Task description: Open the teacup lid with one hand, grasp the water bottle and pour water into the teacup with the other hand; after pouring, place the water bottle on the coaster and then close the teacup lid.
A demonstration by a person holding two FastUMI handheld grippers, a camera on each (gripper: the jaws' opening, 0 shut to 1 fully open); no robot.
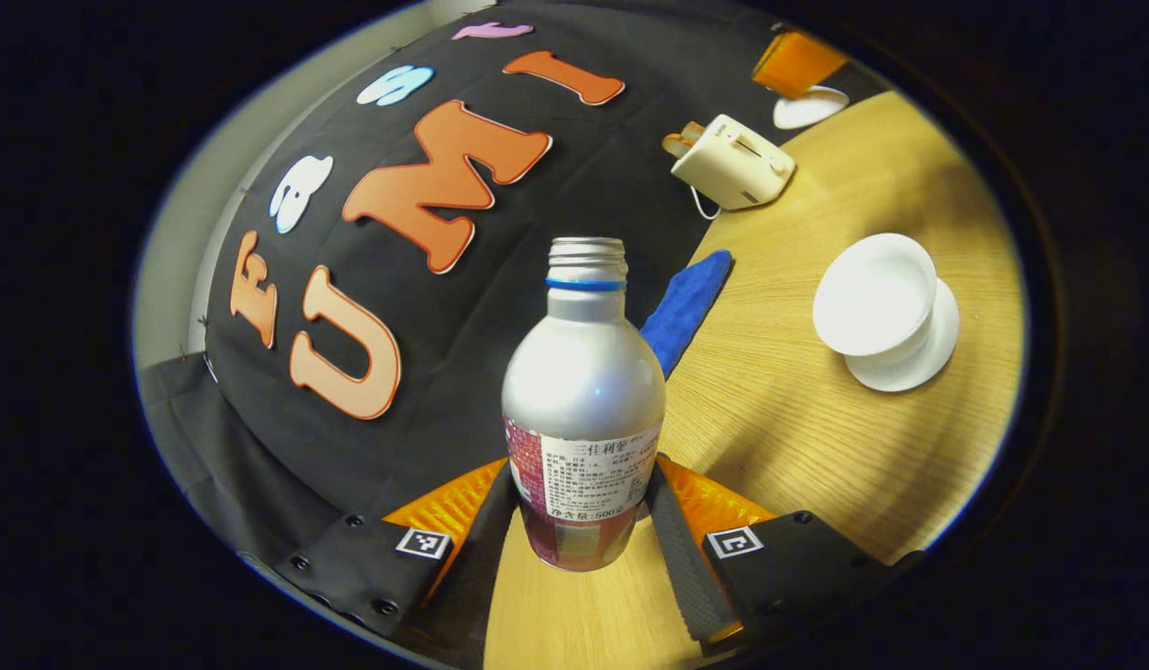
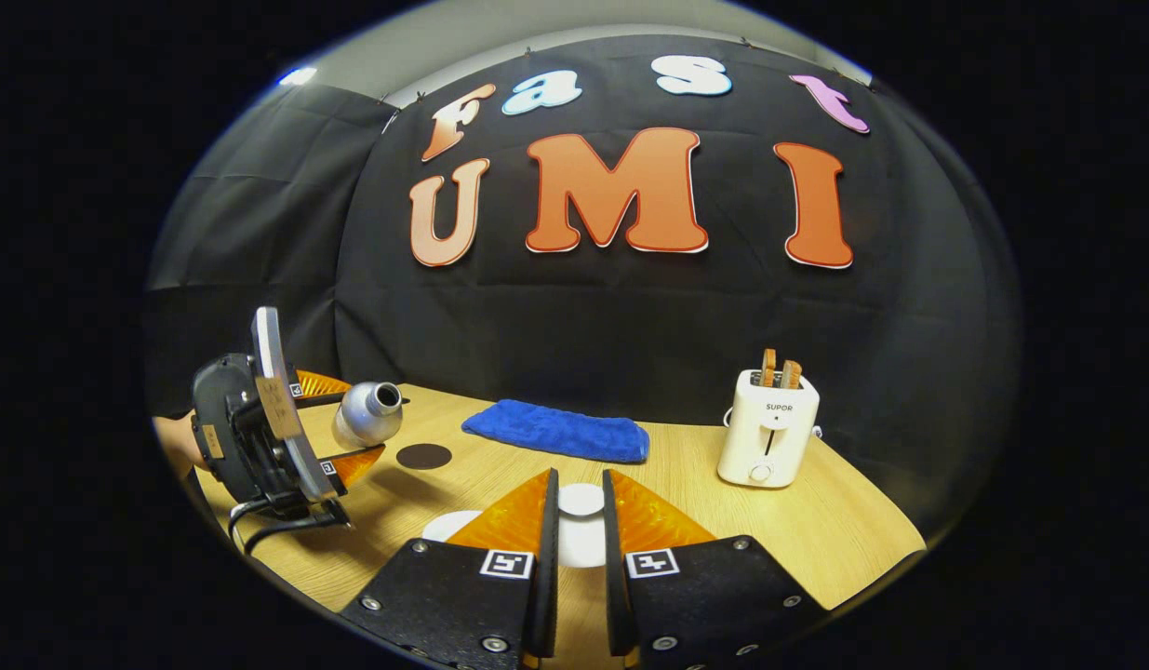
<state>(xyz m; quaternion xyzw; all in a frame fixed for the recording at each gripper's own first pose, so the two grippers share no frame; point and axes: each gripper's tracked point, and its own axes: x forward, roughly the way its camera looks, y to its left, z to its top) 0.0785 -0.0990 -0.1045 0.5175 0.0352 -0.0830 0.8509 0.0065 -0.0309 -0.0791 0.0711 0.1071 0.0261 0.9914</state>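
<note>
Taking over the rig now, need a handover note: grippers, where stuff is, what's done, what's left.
Left gripper: shut on the water bottle, uncapped, lifted and tilted.
Right gripper: shut on the teacup lid, held off the cup.
Teacup: open, on its saucer. Whether it holds water I cannot tell.
Coaster: bare, on the table near the bottle.
Done: lid off, bottle grasped.
Left: pour if not poured, set bottle on coaster, close lid.

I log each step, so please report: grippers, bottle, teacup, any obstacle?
Left gripper shut on water bottle, uncapped, tilted. Right gripper shut on teacup lid. Teacup open on saucer. Nothing in the way.
</note>
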